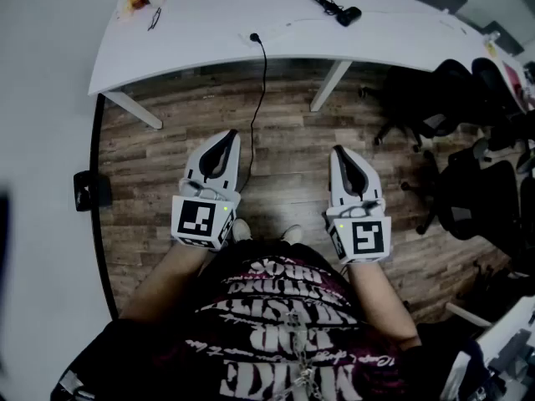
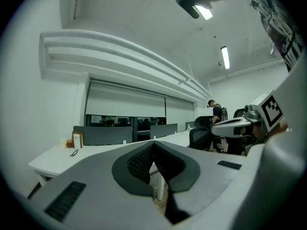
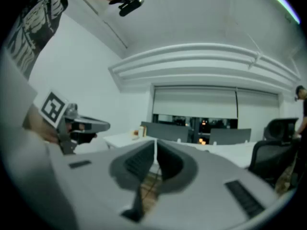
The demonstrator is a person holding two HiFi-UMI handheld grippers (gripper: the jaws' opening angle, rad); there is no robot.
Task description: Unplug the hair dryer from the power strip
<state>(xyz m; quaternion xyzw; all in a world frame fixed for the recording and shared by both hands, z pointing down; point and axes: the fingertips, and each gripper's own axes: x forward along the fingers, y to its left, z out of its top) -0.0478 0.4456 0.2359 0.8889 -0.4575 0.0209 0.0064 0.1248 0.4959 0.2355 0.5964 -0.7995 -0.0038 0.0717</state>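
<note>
Left claw and right claw both closed, empty, held level at waist: carrying posture, no reach yet. White table at 12 o'clock, black cord hanging off edge. Dark object at 1 o'clock, possibly hair dryer. Power strip unseen.

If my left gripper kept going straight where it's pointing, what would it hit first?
Probably the front edge of the white desk, just left of the hanging black cable; nothing stands in between. How high the left gripper sits is hard to judge, so it might pass over the desktop.

White table bears black cable, perhaps glasses.
</note>
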